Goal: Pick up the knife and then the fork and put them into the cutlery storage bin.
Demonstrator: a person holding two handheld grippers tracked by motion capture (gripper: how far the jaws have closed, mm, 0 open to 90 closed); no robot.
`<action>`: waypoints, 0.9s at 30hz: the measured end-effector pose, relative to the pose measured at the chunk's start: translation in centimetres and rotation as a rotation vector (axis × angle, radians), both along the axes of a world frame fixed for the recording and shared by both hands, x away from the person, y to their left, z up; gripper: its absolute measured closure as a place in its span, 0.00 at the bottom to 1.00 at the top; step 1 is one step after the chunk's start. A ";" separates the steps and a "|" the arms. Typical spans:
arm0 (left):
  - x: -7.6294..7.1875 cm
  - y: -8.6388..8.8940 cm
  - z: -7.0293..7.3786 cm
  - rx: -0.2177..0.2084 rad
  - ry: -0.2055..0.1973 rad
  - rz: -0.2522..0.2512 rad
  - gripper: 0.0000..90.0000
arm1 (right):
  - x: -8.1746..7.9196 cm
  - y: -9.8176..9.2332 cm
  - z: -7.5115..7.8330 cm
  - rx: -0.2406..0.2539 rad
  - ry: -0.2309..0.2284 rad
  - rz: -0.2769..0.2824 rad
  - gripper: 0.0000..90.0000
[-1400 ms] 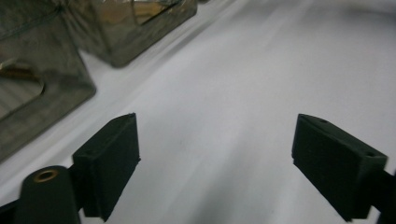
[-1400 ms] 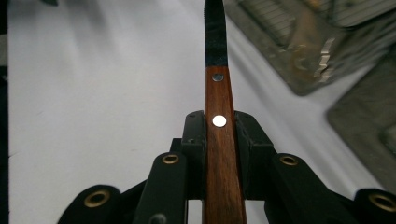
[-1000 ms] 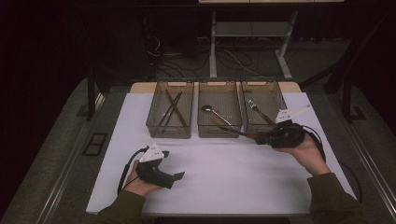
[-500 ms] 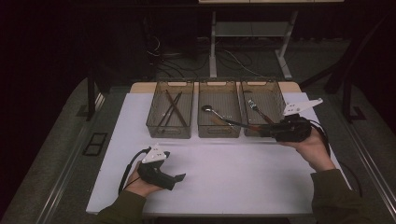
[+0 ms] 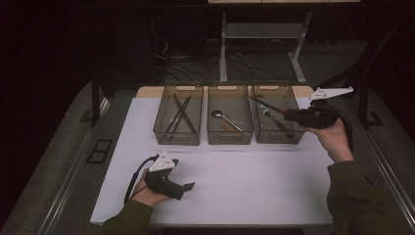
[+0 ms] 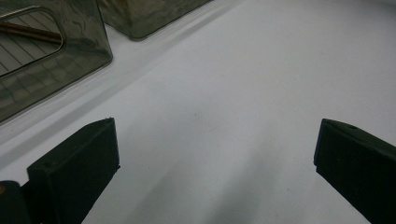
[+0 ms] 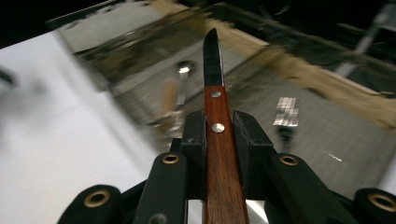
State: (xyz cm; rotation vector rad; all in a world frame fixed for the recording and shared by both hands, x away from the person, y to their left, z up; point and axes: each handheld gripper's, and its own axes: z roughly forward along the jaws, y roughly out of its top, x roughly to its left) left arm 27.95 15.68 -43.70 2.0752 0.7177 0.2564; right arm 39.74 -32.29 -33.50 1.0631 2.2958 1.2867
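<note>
- Right gripper (image 5: pixel 286 115): the person's right hand (image 5: pixel 333 139) is holding it raised at the right side of the desk (image 5: pixel 244 186); its fingers (image 7: pixel 196 140) are clamping the wooden handle of a knife (image 7: pixel 215 112).
- Knife, high view (image 5: pixel 266 106): it is pointing leftward and away from the gripper, and the dark blade is hanging over the right bin (image 5: pixel 293 134). In the right gripper view the blade is pointing up the frame, with two rivets showing on the reddish handle.
- Right bin: a fork (image 5: pixel 268 113) is lying inside it, beneath the knife; it is appearing blurred in the right gripper view (image 7: pixel 286 112).
- Middle bin (image 5: pixel 230 138): a spoon (image 5: pixel 222 117) is resting on its floor.
- Left bin (image 5: pixel 177 137): thin dark sticks (image 5: pixel 180 113) are lying crossed in it.
- Left gripper (image 5: pixel 188 187): the left hand (image 5: pixel 147 193) is resting it on the white desk surface near the front edge, well apart from the bins. Its fingers (image 6: pixel 74 163) are standing wide apart with nothing between them but bare desk.
</note>
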 end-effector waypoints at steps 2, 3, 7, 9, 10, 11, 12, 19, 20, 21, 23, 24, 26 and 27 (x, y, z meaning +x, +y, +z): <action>0.0 0.0 0.0 0.000 0.002 -0.002 0.00 | 0.6 -0.6 -0.3 -0.009 -0.011 -0.047 0.84; 0.0 -0.1 -0.1 0.001 0.004 -0.004 0.00 | 0.9 -0.8 -0.5 -0.017 -0.007 -0.075 0.84; 0.0 -0.3 -0.2 0.005 0.006 -0.010 0.00 | 2.4 -1.3 -2.1 -0.057 0.033 -0.190 0.84; 0.0 -0.3 -0.2 0.012 0.005 -0.020 0.00 | 3.1 -1.1 -2.9 -0.074 0.059 -0.211 0.84; 0.0 -0.3 -0.2 0.013 0.005 -0.021 0.00 | 3.4 -0.9 -3.3 -0.076 0.073 -0.211 0.84; 0.0 -0.3 -0.2 0.012 0.005 -0.022 0.00 | 3.7 -0.7 -3.7 -0.081 0.075 -0.210 0.84; 0.0 -0.3 -0.2 0.012 0.006 -0.023 0.00 | 3.8 -0.5 -3.9 -0.088 0.082 -0.212 0.84; 0.0 -0.5 -0.4 0.018 0.015 -0.042 0.00 | 4.6 0.3 -5.1 -0.068 0.088 -0.245 0.72; 0.0 -0.5 -0.4 0.017 0.015 -0.043 0.00 | 4.5 0.3 -5.0 -0.058 0.087 -0.239 0.69; 0.0 -0.5 -0.4 0.014 0.015 -0.044 0.00 | 4.4 0.3 -4.9 -0.048 0.085 -0.235 0.65; 0.0 -0.4 -0.3 0.013 0.015 -0.043 0.00 | 4.1 0.3 -4.7 -0.041 0.094 -0.226 0.59; 0.0 -0.4 -0.3 0.011 0.014 -0.043 0.00 | 3.9 0.3 -4.6 -0.036 0.096 -0.217 0.55; 0.0 -0.4 -0.3 0.006 0.012 -0.041 0.00 | 3.4 0.3 -4.4 -0.028 0.094 -0.212 0.50; 0.0 -0.4 -0.3 0.005 0.013 -0.041 0.00 | 3.1 0.3 -4.3 -0.026 0.090 -0.207 0.46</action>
